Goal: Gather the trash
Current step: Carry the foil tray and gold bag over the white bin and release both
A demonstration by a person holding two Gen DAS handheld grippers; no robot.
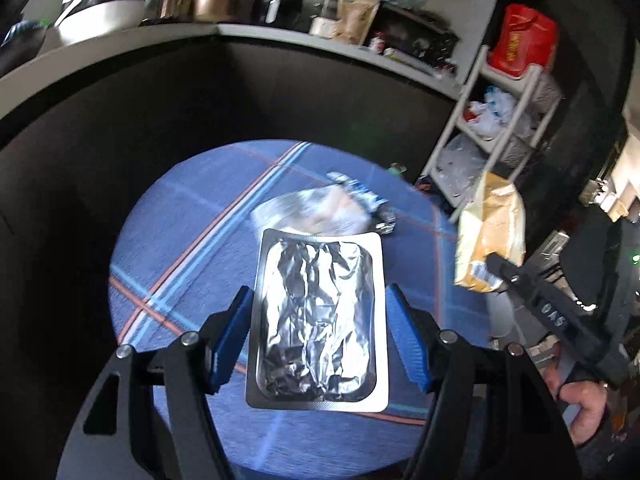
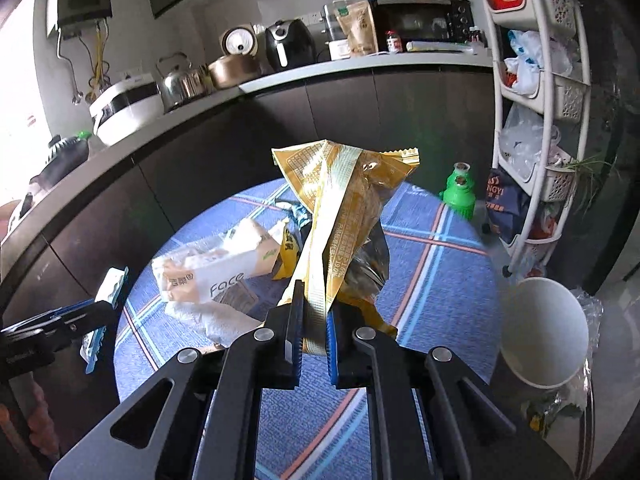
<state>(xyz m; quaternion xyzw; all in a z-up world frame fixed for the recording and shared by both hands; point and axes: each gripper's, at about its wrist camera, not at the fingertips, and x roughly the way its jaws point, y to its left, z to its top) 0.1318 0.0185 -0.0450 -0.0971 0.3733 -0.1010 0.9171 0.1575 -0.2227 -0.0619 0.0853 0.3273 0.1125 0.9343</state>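
My left gripper (image 1: pixel 318 304) is shut on a flat silver foil tray pack (image 1: pixel 318 320), gripped by its long edges and held above the round table with a blue plaid cloth (image 1: pixel 180 248). In the right wrist view the left gripper (image 2: pixel 102 312) holds that pack (image 2: pixel 106 292) edge-on at the left. My right gripper (image 2: pixel 314 316) is shut on a crumpled gold snack wrapper (image 2: pixel 340 216), held upright above the table; the wrapper also shows in the left wrist view (image 1: pixel 490 236). A tissue pack marked "Face" (image 2: pixel 216 276) and other wrappers (image 2: pixel 288 240) lie on the cloth.
A white paper cup bin (image 2: pixel 540 332) lined with clear plastic stands right of the table. A green bottle (image 2: pixel 458 192) stands past the table's far edge. A white basket rack (image 2: pixel 540 120) is at the right. A dark counter (image 2: pixel 280 80) with appliances runs behind.
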